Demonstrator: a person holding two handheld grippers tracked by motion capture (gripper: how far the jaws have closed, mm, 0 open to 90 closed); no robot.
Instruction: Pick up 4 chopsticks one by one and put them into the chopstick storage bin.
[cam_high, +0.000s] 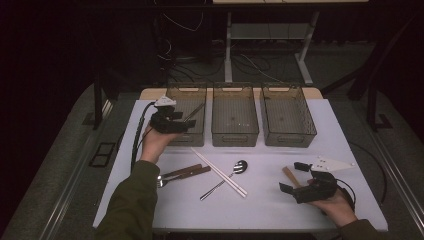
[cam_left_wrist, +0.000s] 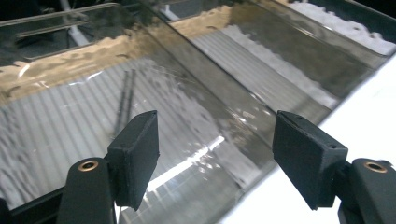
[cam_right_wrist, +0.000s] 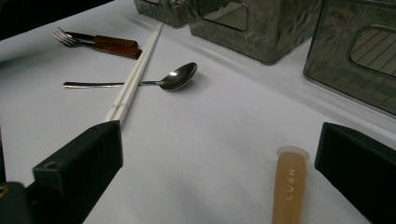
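Note:
My left gripper (cam_high: 186, 122) hovers over the near end of the left clear bin (cam_high: 172, 95), held in a hand with a green sleeve. In the left gripper view its jaws (cam_left_wrist: 215, 126) stand open with nothing between them, and a pair of dark chopsticks (cam_left_wrist: 126, 93) lies on the bin's ribbed floor. My right gripper (cam_high: 293, 177) rests low on the white table (cam_high: 260, 205) at the right. Its jaws (cam_right_wrist: 219, 140) are open. A tan handle marked LUSN (cam_right_wrist: 289, 186) lies on the table between them, nearer the right jaw, and I see no pad touching it.
A middle bin (cam_high: 235, 137) and a right bin (cam_high: 289, 139) stand beside the left one. On the table lie white chopsticks (cam_high: 220, 172) crossed over a metal spoon (cam_high: 239, 167), and wooden-handled forks (cam_high: 182, 173). Cables trail off the table's edges.

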